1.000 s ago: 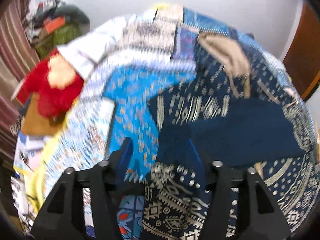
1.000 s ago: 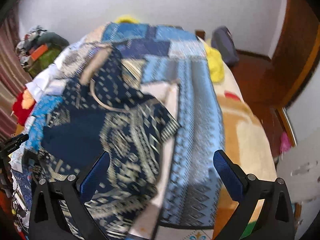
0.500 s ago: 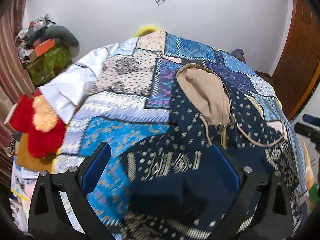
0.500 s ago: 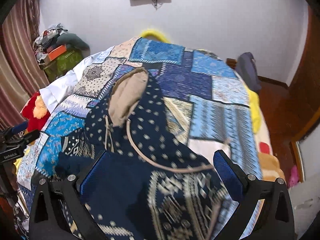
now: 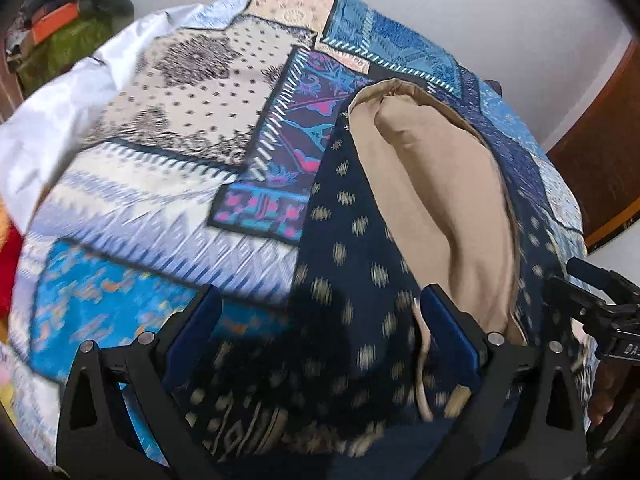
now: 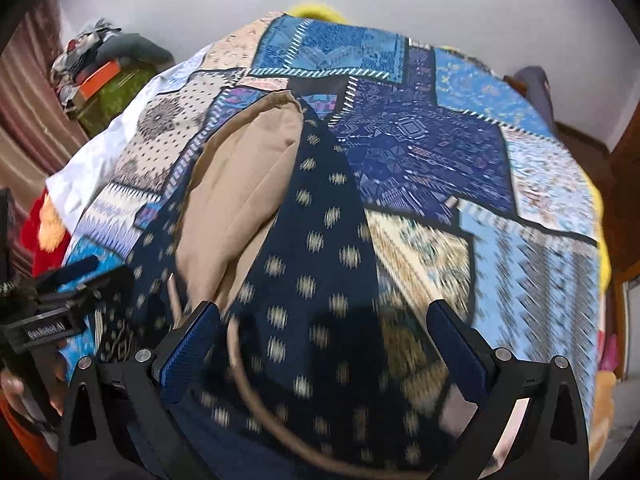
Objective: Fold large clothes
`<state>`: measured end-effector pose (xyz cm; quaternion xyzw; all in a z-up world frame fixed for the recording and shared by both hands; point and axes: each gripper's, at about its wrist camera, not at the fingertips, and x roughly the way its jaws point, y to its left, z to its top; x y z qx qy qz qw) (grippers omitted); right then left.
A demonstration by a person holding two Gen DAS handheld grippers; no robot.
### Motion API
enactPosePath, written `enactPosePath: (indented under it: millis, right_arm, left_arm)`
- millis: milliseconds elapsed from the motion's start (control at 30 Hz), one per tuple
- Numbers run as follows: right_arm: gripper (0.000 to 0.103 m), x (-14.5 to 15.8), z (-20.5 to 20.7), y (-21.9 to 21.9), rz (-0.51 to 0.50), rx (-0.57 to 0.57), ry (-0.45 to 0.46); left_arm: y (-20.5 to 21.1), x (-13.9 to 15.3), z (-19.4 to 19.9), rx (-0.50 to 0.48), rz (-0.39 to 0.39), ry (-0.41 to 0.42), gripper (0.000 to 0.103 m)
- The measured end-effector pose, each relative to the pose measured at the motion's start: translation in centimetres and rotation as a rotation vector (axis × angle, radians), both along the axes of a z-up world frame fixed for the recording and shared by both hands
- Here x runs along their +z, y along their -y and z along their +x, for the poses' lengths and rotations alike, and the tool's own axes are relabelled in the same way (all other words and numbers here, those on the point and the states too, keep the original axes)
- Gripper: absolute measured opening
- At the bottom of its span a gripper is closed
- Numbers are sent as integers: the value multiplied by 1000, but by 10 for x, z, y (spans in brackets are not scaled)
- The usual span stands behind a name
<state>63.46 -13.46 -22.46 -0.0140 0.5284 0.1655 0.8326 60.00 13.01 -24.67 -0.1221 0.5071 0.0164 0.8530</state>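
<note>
hovering released, left gripper (image 5: pixel 318 320) and right gripper (image 6: pixel 324 328) flank the hoodie (image 6: pixel 320 248).

our two wrist views sit low and close over the bed (image 5: pixel 168 208), facing its far wall (image 6: pixel 400 4); both share the hooded garment (image 6: pixel 316 248).

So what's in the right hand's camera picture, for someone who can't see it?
The right tool hangs open over a navy dotted hoodie with a tan-lined hood, spread on a blue patchwork bedspread. The left tool pokes in at the left edge.
</note>
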Motion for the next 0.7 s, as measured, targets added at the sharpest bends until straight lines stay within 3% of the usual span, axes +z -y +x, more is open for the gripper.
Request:
enactPosePath:
  millis: [133,200,300,333,367,433,700]
  right_arm:
    - [103,-17,32,-6,35,-30,-40]
    - [96,-17,40,-10,41,-34,-7]
    - [64,-17,48,-13,61,-48,19]
    - [48,-18,50,-14,61,-60,25]
    - [34,-17,50,-15,68,-56,24]
    - [15,-15,47,-16,125,-31,14]
    - [10,28,-12,-6,219,58,74]
  left_arm:
    - [1,-15,26,22,-30,-16,99]
    - [1,-18,33,28,-41,-9,93]
    - [7,-23,39,46,-10,-3,78]
    - [9,-22,40,42,-9,6,62]
    - [13,-19,40,30,-9,13,38]
    - [22,-13,40,-2,1,9,12]
    - [40,58,-31,-156,16,164,11]
